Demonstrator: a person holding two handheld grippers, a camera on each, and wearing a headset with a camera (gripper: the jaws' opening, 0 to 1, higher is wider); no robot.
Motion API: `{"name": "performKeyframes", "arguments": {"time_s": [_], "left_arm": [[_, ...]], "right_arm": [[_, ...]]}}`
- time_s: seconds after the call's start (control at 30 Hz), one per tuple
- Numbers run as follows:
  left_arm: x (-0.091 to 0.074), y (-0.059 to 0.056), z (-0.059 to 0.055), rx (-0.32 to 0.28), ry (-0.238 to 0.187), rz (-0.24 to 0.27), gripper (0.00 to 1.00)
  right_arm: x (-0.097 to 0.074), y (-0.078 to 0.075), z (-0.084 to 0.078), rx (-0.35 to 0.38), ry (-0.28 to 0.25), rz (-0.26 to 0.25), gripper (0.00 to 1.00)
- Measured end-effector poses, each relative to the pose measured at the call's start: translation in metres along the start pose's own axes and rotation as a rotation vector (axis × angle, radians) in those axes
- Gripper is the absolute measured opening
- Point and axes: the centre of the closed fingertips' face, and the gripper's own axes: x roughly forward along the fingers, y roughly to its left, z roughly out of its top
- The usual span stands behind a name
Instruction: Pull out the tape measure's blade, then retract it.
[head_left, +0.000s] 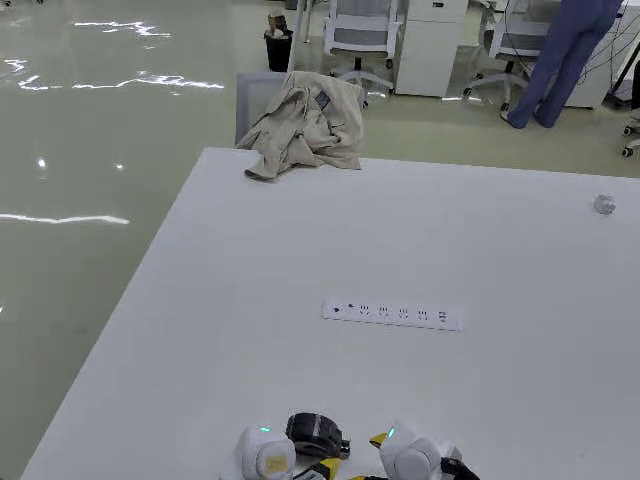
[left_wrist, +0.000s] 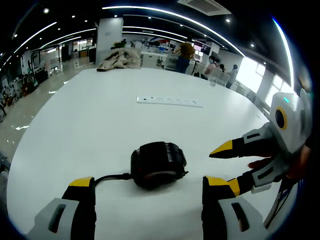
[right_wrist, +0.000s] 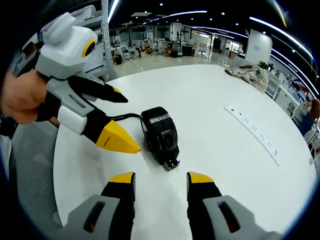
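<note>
Tape measure (left_wrist: 157, 164) on table (left_wrist: 75, 115) just ahead of left claw (left_wrist: 148, 183), jaws spread, untouched.

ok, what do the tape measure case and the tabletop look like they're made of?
The tape measure has a black case, probably moulded plastic, maybe rubber-coated: mostly matte, ribbed, with a dull sheen. The hook at its mouth looks like metal, hard to confirm. The table is white and smooth, likely laminate or coated board: satin, soft glare, no grain.
</note>
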Motion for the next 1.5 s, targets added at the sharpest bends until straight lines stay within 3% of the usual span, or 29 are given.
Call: {"name": "performKeyframes", "arguments": {"time_s": [0.27,0.5,0.57,0.77,1.4,1.5], "left_arm": [[-0.009,0.003,0.001,0.022,0.001,-0.004,0.86],[-0.017,0.006,-0.005,0.047,0.009,-0.011,0.86],[-0.019,0.006,-0.009,0.079,0.014,-0.011,0.86],[-0.026,0.006,-0.013,0.099,0.009,-0.014,0.86],[-0.053,0.011,-0.012,0.116,-0.012,-0.028,0.86],[-0.057,0.011,-0.013,0.118,-0.014,-0.031,0.86]], "right_arm": [[-0.016,0.005,-0.001,0.04,-0.022,-0.033,0.44],[-0.029,0.007,0.002,0.086,-0.055,-0.065,0.45],[-0.032,0.009,0.003,0.089,-0.06,-0.069,0.46],[-0.039,0.011,-0.004,0.113,-0.059,-0.091,0.48],[-0.073,0.024,-0.01,0.201,-0.081,-0.137,0.54],[-0.08,0.024,-0.006,0.284,-0.136,-0.138,0.54]]}}
